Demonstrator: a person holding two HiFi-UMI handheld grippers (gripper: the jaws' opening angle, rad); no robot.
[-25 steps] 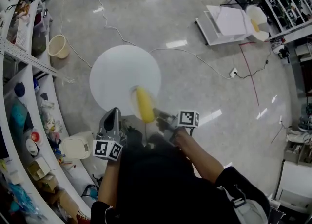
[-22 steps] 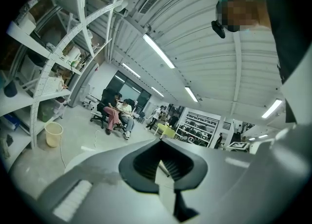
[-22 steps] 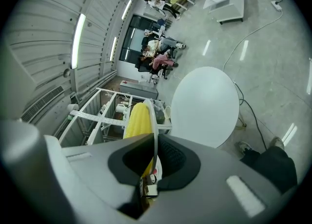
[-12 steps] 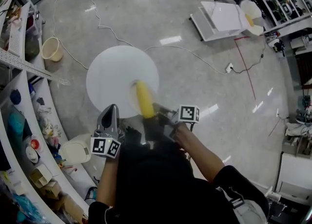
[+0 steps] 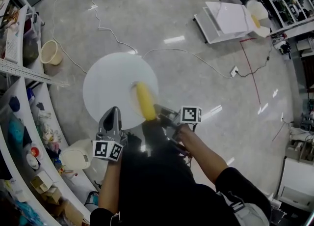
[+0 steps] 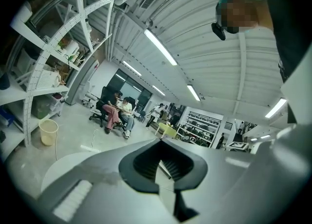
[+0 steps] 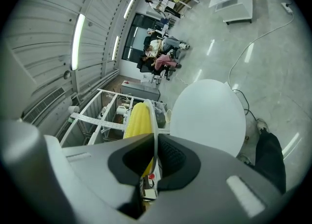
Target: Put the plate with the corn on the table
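Round table (image 5: 105,85): one plate (image 7: 155,130), one corn (image 5: 145,103).

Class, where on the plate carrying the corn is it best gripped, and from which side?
Take the plate by its thin rim, from the near edge, with one of the jaws on each face. It is flat, and the corn fills its middle, so only the rim fits. The right gripper holds it so.

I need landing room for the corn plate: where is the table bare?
The whole round table top is bare, from the edge toward the bucket to the edge under the plate. The shelves at left are crowded.
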